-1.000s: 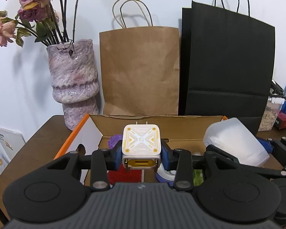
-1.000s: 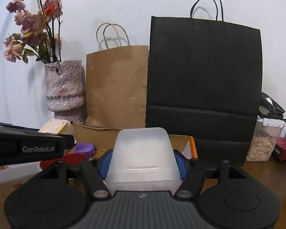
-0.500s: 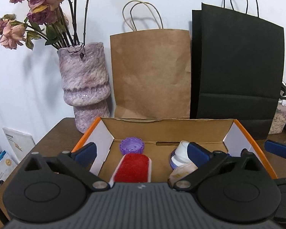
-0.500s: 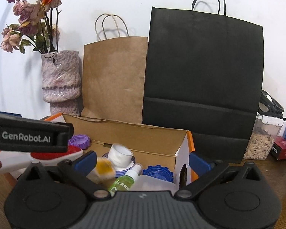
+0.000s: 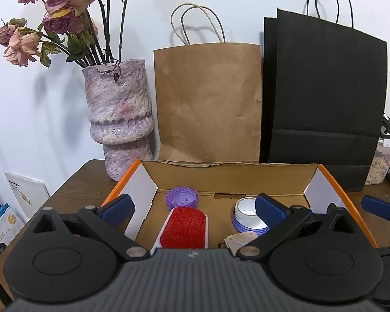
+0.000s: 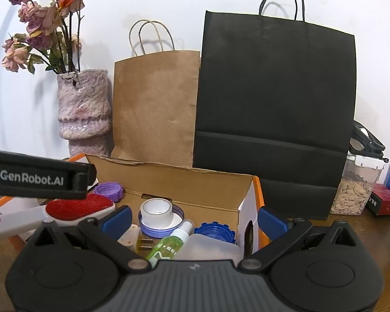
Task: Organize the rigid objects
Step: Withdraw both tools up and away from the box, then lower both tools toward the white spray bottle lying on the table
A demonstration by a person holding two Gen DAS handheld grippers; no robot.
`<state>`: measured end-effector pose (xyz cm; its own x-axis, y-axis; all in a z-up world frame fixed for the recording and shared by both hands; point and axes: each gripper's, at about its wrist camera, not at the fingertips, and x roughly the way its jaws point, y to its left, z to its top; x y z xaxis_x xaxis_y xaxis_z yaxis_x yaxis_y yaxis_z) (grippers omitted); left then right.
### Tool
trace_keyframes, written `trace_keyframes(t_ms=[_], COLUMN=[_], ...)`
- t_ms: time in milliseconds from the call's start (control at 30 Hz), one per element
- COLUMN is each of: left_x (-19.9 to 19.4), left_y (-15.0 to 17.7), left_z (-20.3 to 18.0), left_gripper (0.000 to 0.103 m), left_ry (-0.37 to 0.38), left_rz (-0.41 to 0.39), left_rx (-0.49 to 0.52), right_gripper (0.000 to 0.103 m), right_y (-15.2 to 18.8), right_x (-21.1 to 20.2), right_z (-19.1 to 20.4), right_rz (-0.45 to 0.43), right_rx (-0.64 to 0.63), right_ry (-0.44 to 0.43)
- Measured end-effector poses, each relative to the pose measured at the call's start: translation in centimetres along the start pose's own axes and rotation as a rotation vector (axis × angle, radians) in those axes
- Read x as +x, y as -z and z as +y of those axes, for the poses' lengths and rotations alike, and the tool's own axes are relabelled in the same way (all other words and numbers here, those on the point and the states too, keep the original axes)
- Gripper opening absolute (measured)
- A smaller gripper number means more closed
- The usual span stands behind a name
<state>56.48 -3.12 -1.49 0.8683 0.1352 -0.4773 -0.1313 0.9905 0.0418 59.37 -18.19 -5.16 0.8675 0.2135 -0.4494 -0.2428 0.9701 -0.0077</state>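
- The left gripper (image 5: pixel 195 205) is hanging over the near edge of the cardboard box (image 5: pixel 228 167) with its jaws spread wide and nothing between them.
- The right gripper (image 6: pixel 193 217) is hovering at the box's right end, released as well and carrying nothing.
- Inside the box, a red brush (image 5: pixel 183 227) is lying near the front, a purple cap (image 5: pixel 181 198) is sitting toward the back wall, and a white jar on a lilac lid (image 6: pixel 156 212) is standing right of centre.
- At the box's right end a white plug (image 6: pixel 132 236), a green spray bottle (image 6: pixel 169 247), a blue cap (image 6: pixel 214 231) and a frosted plastic tub (image 6: pixel 208 247) are crowding together.
- It looks as though a drop-off step is finishing, with both tools freed.
- Next, I would guess each hand is needing to back away from the box and look for any loose item on the brown table (image 5: pixel 75 182); none is showing beside the box here.
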Motion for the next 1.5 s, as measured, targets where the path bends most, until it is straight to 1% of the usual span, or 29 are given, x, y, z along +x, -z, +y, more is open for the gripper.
trace_keyframes(t_ms=[367, 700, 933, 1100, 1233, 1367, 1500], left_x=[-4.0, -8.4, -10.9, -12.3, -13.3, -14.3, -14.7], left_y=[1.5, 3.7, 5.9, 7.3, 8.4, 9.7, 10.8], left_z=[0.4, 1.1, 1.5, 2.0, 2.3, 2.6, 2.7], left_gripper=[0.103, 0.103, 0.103, 0.103, 0.103, 0.103, 0.103], left_ry=[0.048, 0.094, 0.111, 0.115, 0.123, 0.147, 0.155], left_rz=[-0.035, -0.067, -0.06, -0.04, -0.028, -0.024, 0.003], left_rx=[0.017, 0.029, 0.056, 0.061, 0.063, 0.071, 0.085], right_gripper=[0.103, 0.103, 0.103, 0.103, 0.103, 0.103, 0.103], right_y=[1.3, 3.7, 5.4, 6.8, 7.6, 8.4, 9.2], right_x=[-3.4, -7.2, -10.0, -11.6, -12.9, -14.5, -15.9], right_z=[0.1, 0.4, 1.1, 1.9, 2.3, 2.7, 3.2], right_rz=[-0.01, 0.018, 0.031, 0.053, 0.063, 0.069, 0.08], right_rx=[-0.02, -0.022, -0.02, -0.034, -0.029, -0.02, -0.008], right_ry=[0.011, 0.016, -0.001, -0.003, -0.009, -0.014, -0.023])
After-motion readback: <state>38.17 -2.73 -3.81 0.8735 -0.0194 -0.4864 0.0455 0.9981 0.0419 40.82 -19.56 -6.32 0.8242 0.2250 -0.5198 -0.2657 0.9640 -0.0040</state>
